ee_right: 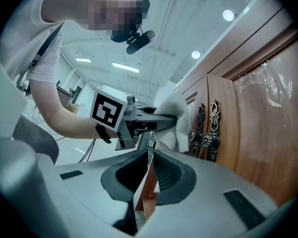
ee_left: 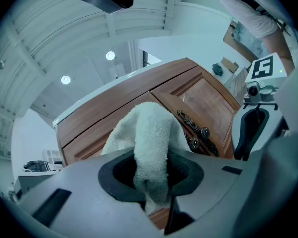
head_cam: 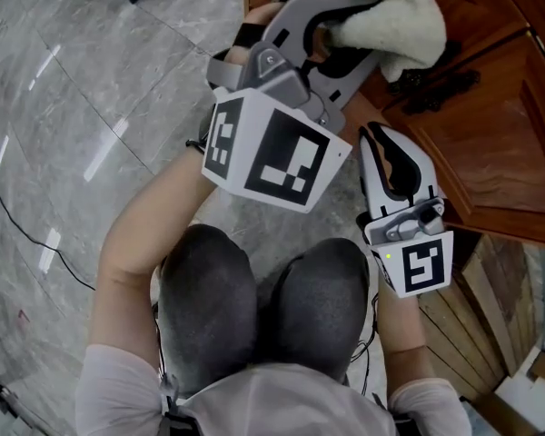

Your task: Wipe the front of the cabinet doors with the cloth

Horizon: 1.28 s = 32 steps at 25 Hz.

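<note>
A white terry cloth (head_cam: 381,12) is bunched against the brown wooden cabinet door (head_cam: 490,125), just left of the dark ornate handles (head_cam: 436,84). My left gripper (head_cam: 345,34) is shut on the cloth, which rises out between its jaws (ee_left: 149,138) and hides part of the door. My right gripper (head_cam: 391,148) hangs lower, close to the door front, jaws shut with nothing between them (ee_right: 149,172). In the right gripper view the cloth (ee_right: 171,118) lies beside the handles (ee_right: 206,130).
A grey marble floor (head_cam: 91,89) spreads to the left, with a black cable (head_cam: 18,216) across it. The person's knees (head_cam: 254,307) are below the grippers. Wooden planks and boxes (head_cam: 500,316) lie at the lower right. A white countertop (ee_left: 104,90) caps the cabinet.
</note>
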Each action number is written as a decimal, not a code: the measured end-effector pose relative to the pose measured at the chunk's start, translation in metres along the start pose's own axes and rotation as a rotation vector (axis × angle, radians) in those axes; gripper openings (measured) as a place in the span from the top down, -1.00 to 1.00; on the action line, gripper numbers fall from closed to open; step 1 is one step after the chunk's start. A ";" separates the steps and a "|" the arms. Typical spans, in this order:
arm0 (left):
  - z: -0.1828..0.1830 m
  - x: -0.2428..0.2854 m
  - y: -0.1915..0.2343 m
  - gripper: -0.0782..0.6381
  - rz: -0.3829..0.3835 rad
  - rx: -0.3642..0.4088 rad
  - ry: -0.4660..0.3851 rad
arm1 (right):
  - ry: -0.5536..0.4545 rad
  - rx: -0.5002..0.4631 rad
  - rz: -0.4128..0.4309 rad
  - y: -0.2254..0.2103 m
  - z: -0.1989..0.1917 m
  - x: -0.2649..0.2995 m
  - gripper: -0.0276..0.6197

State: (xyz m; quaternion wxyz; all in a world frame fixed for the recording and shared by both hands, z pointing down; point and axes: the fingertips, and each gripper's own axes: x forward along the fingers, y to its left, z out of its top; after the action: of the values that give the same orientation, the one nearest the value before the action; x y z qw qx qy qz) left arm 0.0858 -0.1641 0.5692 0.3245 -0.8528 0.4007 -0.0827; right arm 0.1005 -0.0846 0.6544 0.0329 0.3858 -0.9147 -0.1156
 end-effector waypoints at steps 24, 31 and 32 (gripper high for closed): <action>-0.167 -0.033 0.079 0.46 0.153 -0.004 0.244 | 0.097 0.011 0.013 0.014 -0.033 0.030 0.74; -0.158 -0.019 0.053 0.47 0.098 -0.012 0.214 | 0.105 0.029 -0.012 0.006 -0.041 0.026 0.74; -0.155 -0.017 0.050 0.47 0.089 -0.012 0.207 | 0.104 0.030 -0.013 0.007 -0.041 0.025 0.74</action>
State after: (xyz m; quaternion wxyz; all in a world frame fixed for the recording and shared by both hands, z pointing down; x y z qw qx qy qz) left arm -0.0191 -0.2498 0.6606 0.2798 -0.8228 0.4702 -0.1535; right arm 0.0843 -0.1058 0.6949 0.0737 0.3979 -0.9108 -0.0818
